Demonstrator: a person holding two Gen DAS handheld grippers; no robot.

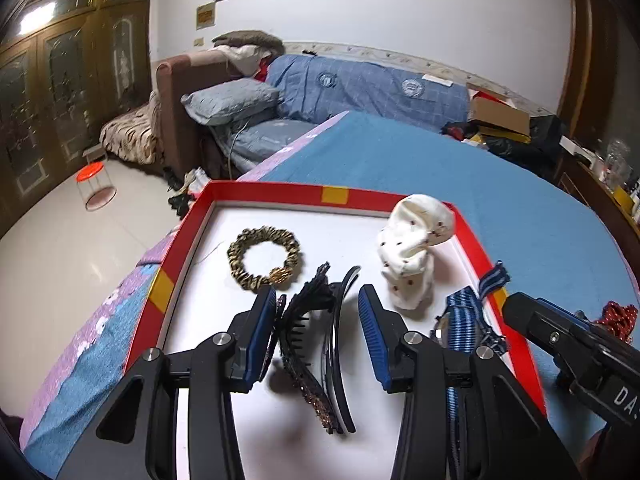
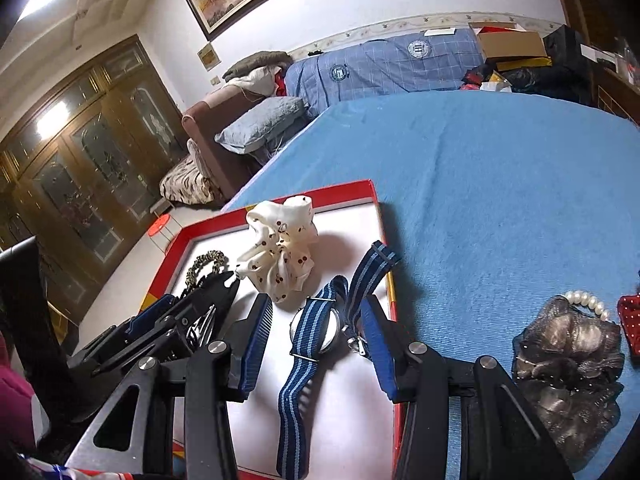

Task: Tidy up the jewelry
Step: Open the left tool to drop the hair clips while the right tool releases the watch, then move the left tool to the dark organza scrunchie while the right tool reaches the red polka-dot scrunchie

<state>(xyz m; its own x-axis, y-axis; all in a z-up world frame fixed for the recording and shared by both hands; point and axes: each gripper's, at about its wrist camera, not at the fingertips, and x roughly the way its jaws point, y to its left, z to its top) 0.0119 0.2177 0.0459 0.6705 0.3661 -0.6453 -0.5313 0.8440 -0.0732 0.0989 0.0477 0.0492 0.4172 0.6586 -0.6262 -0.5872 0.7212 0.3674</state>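
Hair clips [image 1: 316, 344] lay straight ahead of the left gripper [image 1: 318, 308], between its wide-open, empty jaws, their long axes running away from the camera almost along the fingers. That lie mattered most: closing here would probably pinch them across their narrow width. They were dark, one toothed and studded with brown beads, one a plain curved black bar, both resting on the white floor of the red-rimmed tray [image 1: 264, 191]. Just right of the clips, inside the same tray, a blue striped watch [image 2: 316, 330] sat between the spread, empty jaws of the right gripper [image 2: 318, 322], its strap also pointing away. Beyond the clips lay a leopard-print scrunchie [image 1: 264, 258] and a white spotted scrunchie [image 1: 414, 248]. Outside the tray, to its right on the blue bedspread [image 2: 500, 184], a grey gauze scrunchie [image 2: 568, 372] touched a pearl bracelet [image 2: 590, 302], nearer the right gripper.
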